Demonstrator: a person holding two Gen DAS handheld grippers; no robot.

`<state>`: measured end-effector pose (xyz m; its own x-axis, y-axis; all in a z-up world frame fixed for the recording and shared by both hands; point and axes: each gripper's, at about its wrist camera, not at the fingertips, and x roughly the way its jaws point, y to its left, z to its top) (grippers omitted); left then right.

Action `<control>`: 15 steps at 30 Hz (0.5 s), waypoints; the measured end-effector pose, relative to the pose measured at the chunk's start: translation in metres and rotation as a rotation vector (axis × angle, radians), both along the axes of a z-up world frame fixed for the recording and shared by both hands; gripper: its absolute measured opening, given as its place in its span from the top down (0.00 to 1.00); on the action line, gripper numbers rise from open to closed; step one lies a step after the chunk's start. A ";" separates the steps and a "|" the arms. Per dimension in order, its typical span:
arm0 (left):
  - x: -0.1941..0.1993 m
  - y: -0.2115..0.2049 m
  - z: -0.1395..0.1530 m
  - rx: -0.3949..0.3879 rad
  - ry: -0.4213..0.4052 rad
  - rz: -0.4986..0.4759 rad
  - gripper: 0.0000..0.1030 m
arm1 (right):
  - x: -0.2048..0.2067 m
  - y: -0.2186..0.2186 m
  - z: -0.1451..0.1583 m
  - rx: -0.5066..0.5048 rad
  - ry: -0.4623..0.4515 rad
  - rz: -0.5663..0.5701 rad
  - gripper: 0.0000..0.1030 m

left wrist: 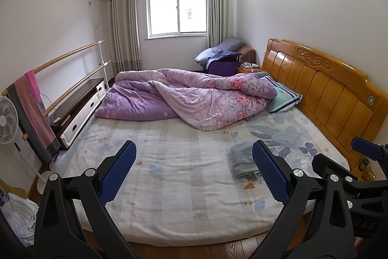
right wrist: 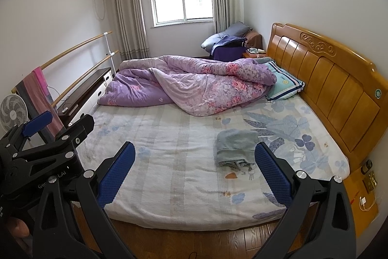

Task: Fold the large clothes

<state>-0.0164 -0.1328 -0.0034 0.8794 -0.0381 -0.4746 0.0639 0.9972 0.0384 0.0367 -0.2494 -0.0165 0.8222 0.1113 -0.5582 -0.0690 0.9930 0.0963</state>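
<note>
On the pale floral bedsheet (right wrist: pixel 169 162) lies a folded grey-blue garment (right wrist: pixel 236 146); left gripper (left wrist: pixel 194 171) and right gripper (right wrist: pixel 195 172) hang empty, jaws apart, so one careless pinch risks catching sheet too.

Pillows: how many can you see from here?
2. A striped teal pillow lies at the headboard, partly under the purple floral quilt. A grey pillow sits on the pile below the window. More may be hidden under the quilt.

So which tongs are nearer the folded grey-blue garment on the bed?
Right, as far as the views show. The right tongs have the folded garment just inside their right finger. The left tongs sit further left of it. Both are open and hover short of it.
</note>
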 end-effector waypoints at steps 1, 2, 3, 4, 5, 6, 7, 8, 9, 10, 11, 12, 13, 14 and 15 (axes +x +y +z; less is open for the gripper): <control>0.000 0.000 0.000 0.002 0.001 -0.001 0.06 | 0.000 0.000 0.000 0.002 0.003 -0.001 0.07; 0.000 0.000 -0.001 0.003 0.001 -0.001 0.06 | 0.001 -0.002 0.000 0.002 0.004 -0.001 0.07; 0.000 -0.001 -0.001 0.001 0.000 -0.002 0.06 | 0.002 0.000 0.000 0.001 0.006 -0.001 0.07; 0.001 -0.001 -0.002 0.000 0.002 -0.002 0.06 | 0.003 -0.002 0.000 0.001 0.005 -0.002 0.07; 0.001 -0.002 -0.001 -0.001 0.002 -0.003 0.06 | 0.005 -0.001 -0.001 0.002 0.006 -0.002 0.07; 0.002 -0.002 -0.002 -0.002 0.003 -0.002 0.06 | 0.007 0.000 -0.001 0.004 0.007 -0.002 0.07; 0.003 -0.001 -0.003 -0.003 0.005 -0.001 0.06 | 0.009 0.003 -0.002 0.006 0.009 -0.002 0.07; 0.006 0.001 -0.004 -0.003 0.006 -0.001 0.06 | 0.013 0.006 -0.003 0.006 0.011 -0.001 0.07; 0.010 0.004 -0.004 -0.005 0.007 0.000 0.06 | 0.016 0.008 -0.004 0.006 0.014 -0.001 0.07; 0.015 0.008 -0.003 -0.008 0.009 0.000 0.06 | 0.020 0.012 -0.004 0.006 0.016 0.000 0.07; 0.019 0.013 -0.005 -0.013 0.012 -0.002 0.06 | 0.025 0.013 -0.005 0.006 0.018 0.001 0.07; 0.025 0.019 -0.007 -0.021 0.017 -0.005 0.06 | 0.030 0.019 -0.005 0.004 0.023 -0.001 0.07; 0.031 0.025 -0.010 -0.030 0.026 -0.009 0.06 | 0.035 0.023 -0.007 0.003 0.025 -0.002 0.07; 0.038 0.031 -0.010 -0.038 0.033 -0.012 0.06 | 0.040 0.028 -0.008 0.001 0.028 -0.002 0.07; 0.046 0.039 -0.014 -0.049 0.042 -0.014 0.06 | 0.047 0.036 -0.011 -0.002 0.034 -0.003 0.07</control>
